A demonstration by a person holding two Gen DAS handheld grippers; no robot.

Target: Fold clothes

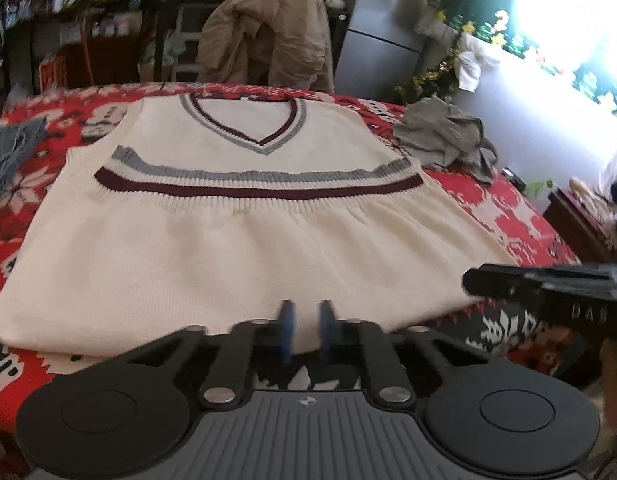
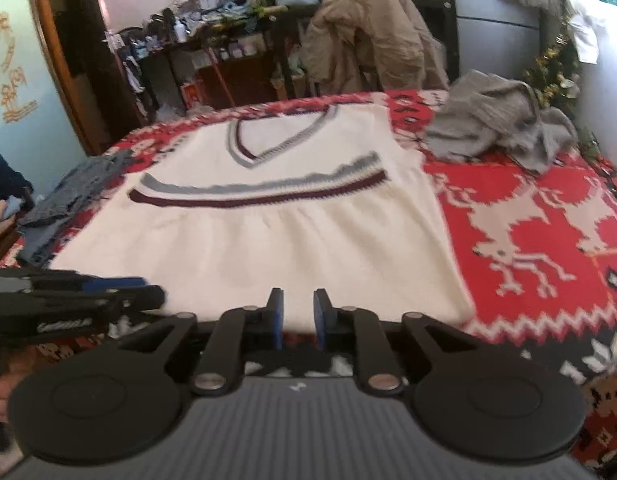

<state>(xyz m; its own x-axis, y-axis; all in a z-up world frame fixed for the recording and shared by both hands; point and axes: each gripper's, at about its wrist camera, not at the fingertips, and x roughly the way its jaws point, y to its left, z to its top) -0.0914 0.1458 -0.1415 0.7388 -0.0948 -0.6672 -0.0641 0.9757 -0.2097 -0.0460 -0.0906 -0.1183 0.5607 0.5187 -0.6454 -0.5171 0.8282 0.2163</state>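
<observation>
Cream knitted V-neck vest with grey and maroon stripes (image 1: 248,264): laid flat, front up, at the middle of the table; neckline at the far side. Striped ribbed hem lying across the chest, so judged already folded up once. Near edge therefore a fold, right at both grippers.
Red patterned blanket with white reindeer (image 2: 528,220): spread under everything as the work surface.
Blue fringed cloth (image 1: 8,152): left of the vest, touching or just beside its left edge; cannot tell which. Probably put aside to leave room for folding.
Left gripper (image 1: 306,328): at the near fold, left of centre, angled down. Blue pads close together with cream knit between them; blurred, so cannot tell whether clamped on the cloth or merely straddling it.
Right gripper (image 2: 298,320): at the same near fold, towards the vest's right corner. Pads parted, not pressing; nothing grasped.
Reason for placement (judgement): one gripper towards each end of the near fold, suited to lifting that edge evenly for the next fold.
Crumpled grey garment (image 1: 444,136): heaped at the far right, apart from the vest; likely waiting its turn.
Beige jacket (image 1: 268,36): draped over a chair behind the table.
Risk: uneven pinch, skewed fold.
</observation>
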